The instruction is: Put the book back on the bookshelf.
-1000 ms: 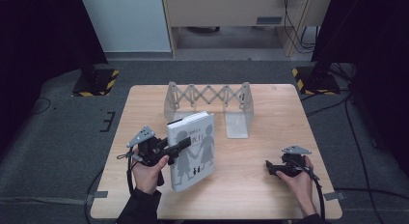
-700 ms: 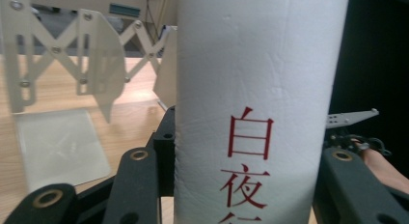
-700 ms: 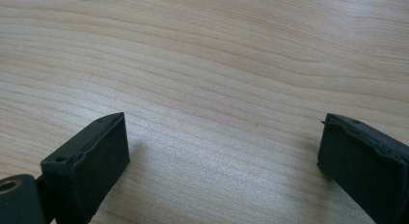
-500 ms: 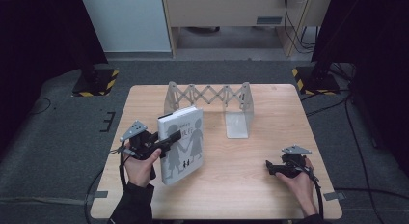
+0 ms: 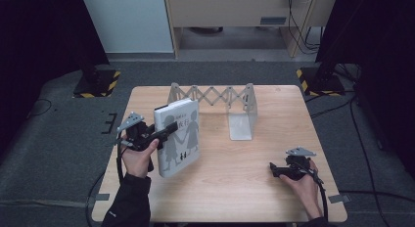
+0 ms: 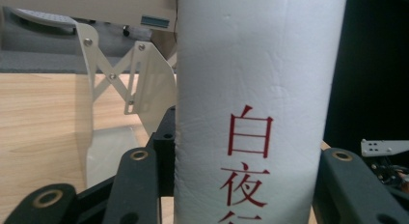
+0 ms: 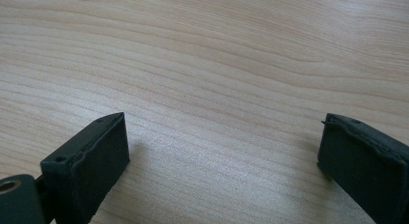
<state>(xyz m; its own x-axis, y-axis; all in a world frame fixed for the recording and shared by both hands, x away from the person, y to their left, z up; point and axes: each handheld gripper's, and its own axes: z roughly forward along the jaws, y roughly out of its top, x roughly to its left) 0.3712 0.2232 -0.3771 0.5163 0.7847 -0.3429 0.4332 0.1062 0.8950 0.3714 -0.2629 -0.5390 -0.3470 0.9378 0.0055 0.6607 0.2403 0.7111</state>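
White-spined book (image 6: 260,108) stands clamped between the left gripper (image 5: 164,133) fingers (image 6: 137,185), its lower edge near the tabletop (image 5: 244,178); the right gripper (image 7: 222,161) fingers sit apart, empty.

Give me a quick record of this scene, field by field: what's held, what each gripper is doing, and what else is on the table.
held item: white book, red characters on spine
left gripper: shut on the book's spine, book tilted upright off the table
right gripper: open, nothing between the jaws, low over bare wood
other item: expandable metal book rack, at the far side of the table, no books in it
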